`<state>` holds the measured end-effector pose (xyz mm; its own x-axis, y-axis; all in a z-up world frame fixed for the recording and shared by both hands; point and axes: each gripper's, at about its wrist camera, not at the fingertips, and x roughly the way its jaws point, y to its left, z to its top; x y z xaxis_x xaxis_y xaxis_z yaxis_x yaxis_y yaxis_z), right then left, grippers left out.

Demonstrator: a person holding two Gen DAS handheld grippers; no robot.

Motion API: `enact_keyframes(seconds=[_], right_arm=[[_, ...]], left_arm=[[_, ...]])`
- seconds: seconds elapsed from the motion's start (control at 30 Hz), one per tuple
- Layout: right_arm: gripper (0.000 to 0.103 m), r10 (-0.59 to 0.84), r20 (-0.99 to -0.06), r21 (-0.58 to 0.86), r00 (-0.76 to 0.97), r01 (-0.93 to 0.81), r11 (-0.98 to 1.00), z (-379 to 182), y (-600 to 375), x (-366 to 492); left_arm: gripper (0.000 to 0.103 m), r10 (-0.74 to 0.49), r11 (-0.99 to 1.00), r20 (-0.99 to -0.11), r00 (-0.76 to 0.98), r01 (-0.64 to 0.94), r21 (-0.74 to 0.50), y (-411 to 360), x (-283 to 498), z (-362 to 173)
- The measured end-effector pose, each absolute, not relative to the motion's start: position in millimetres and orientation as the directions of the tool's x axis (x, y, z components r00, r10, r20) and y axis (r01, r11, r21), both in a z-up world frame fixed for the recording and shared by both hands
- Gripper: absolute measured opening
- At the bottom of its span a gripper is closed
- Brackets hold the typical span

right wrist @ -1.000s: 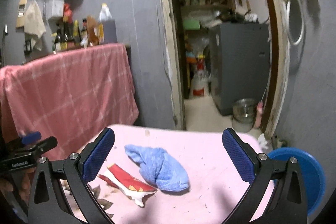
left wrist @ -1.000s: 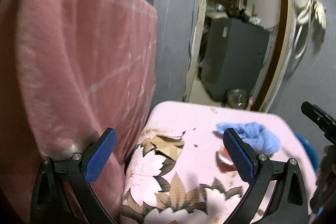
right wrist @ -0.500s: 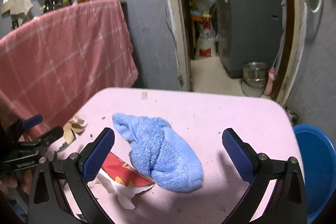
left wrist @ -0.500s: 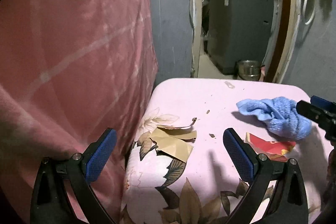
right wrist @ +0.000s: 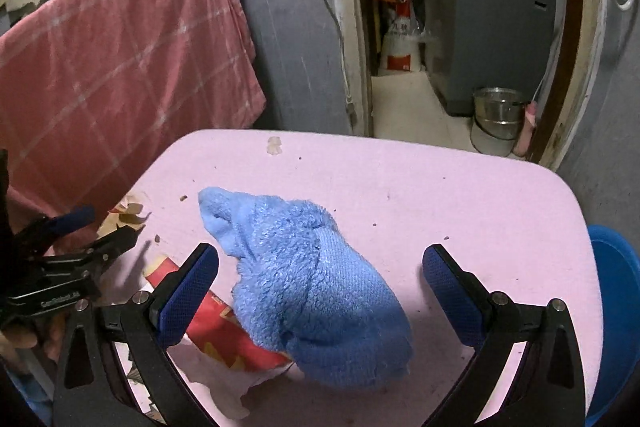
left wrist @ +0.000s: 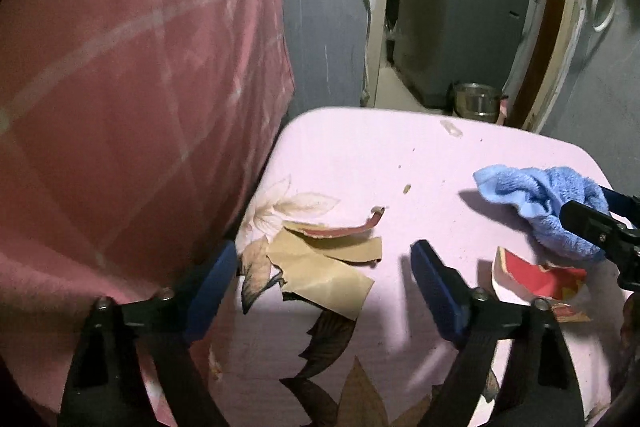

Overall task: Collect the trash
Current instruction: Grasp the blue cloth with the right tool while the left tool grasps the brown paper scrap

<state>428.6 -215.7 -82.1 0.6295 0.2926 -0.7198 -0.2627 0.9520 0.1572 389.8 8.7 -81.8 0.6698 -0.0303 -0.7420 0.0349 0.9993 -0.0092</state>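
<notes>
My left gripper, jaws spread, brackets the torn cardboard scraps at twelve o'clock on the pink table; light, stiff, flat, so I'd pinch a raised edge.

A blue towel lies on the pink table; a steel bucket stands beyond.

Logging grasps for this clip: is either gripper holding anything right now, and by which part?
Nothing is held. The left gripper is open over the torn cardboard; the right gripper is open around the blue towel.
</notes>
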Motion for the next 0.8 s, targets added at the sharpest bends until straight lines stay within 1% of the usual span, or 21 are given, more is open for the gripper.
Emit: enact_keyframes(seconds=[0.07, 0.17, 0.3, 0.37, 0.4, 0.43, 0.47, 0.5, 0.53, 0.57, 0.6, 0.63, 0.67, 0.73, 0.8], right_arm=[[0.102, 0.299, -0.730, 0.162, 0.614, -0.269, 0.949, -85.4, -214.5, 431.8], [0.100, 0.300, -0.745, 0.162, 0.595, -0.275, 0.948, -89.1, -212.0, 435.6], [0.096, 0.312, -0.765, 0.170, 0.563, -0.290, 0.942, -95.0, -208.6, 438.5], [0.095, 0.308, -0.778, 0.169, 0.547, -0.290, 0.942, -98.4, -207.4, 440.8], [0.093, 0.305, -0.777, 0.164, 0.551, -0.291, 0.943, -97.7, -205.4, 439.5], [0.087, 0.306, -0.777, 0.161, 0.551, -0.297, 0.941, -97.5, -204.2, 438.8], [0.084, 0.302, -0.777, 0.154, 0.552, -0.298, 0.942, -97.4, -202.6, 437.9], [0.075, 0.299, -0.777, 0.151, 0.553, -0.298, 0.942, -97.2, -201.2, 436.2], [0.067, 0.309, -0.777, 0.156, 0.549, -0.307, 0.939, -97.3, -200.2, 435.7], [0.066, 0.318, -0.775, 0.161, 0.547, -0.315, 0.935, -96.9, -198.9, 434.4], [0.063, 0.317, -0.774, 0.159, 0.548, -0.316, 0.935, -96.0, -198.6, 433.1], [0.055, 0.321, -0.772, 0.157, 0.548, -0.325, 0.933, -94.8, -197.0, 431.3], [0.052, 0.330, -0.770, 0.160, 0.545, -0.336, 0.928, -93.8, -196.5, 429.2], [0.049, 0.329, -0.766, 0.152, 0.552, -0.341, 0.928, -91.3, -195.4, 427.3], [0.048, 0.344, -0.759, 0.165, 0.553, -0.347, 0.923, -89.0, -196.6, 423.1]], left_arm=[[0.073, -0.033, 0.999, -0.758, 0.651, 0.024, -0.023, 9.9, 395.0, -85.1], [0.070, -0.049, 0.999, -0.758, 0.650, 0.019, -0.049, 13.6, 395.9, -85.6], [0.066, -0.041, 0.999, -0.758, 0.651, 0.021, -0.036, 13.1, 394.0, -85.9], [0.062, -0.028, 1.000, -0.757, 0.653, 0.016, -0.023, 13.8, 389.7, -85.3], [0.061, -0.025, 1.000, -0.757, 0.653, 0.015, -0.021, 14.2, 389.2, -85.5], [0.058, -0.021, 1.000, -0.755, 0.656, 0.011, -0.019, 15.5, 388.6, -85.2], [0.055, -0.018, 1.000, -0.753, 0.657, 0.006, -0.018, 15.8, 385.6, -85.0], [0.054, -0.017, 1.000, -0.752, 0.659, 0.004, -0.018, 17.2, 384.7, -84.7], [0.050, -0.012, 1.000, -0.751, 0.660, 0.000, -0.016, 19.3, 381.5, -84.5], [0.046, -0.008, 1.000, -0.750, 0.661, -0.005, -0.015, 21.2, 380.1, -84.8], [0.045, -0.005, 1.000, -0.751, 0.661, -0.010, -0.015, 23.0, 379.1, -84.2], [0.041, -0.003, 1.000, -0.751, 0.660, -0.014, -0.016, 26.7, 376.8, -83.6], [0.034, 0.006, 1.000, -0.751, 0.660, -0.022, -0.011, 28.1, 376.0, -83.0], [0.022, 0.052, 0.999, -0.753, 0.655, -0.045, 0.030, 30.2, 374.5, -82.4], [0.019, 0.047, 0.999, -0.754, 0.655, -0.040, 0.027, 32.9, 372.4, -81.7]])
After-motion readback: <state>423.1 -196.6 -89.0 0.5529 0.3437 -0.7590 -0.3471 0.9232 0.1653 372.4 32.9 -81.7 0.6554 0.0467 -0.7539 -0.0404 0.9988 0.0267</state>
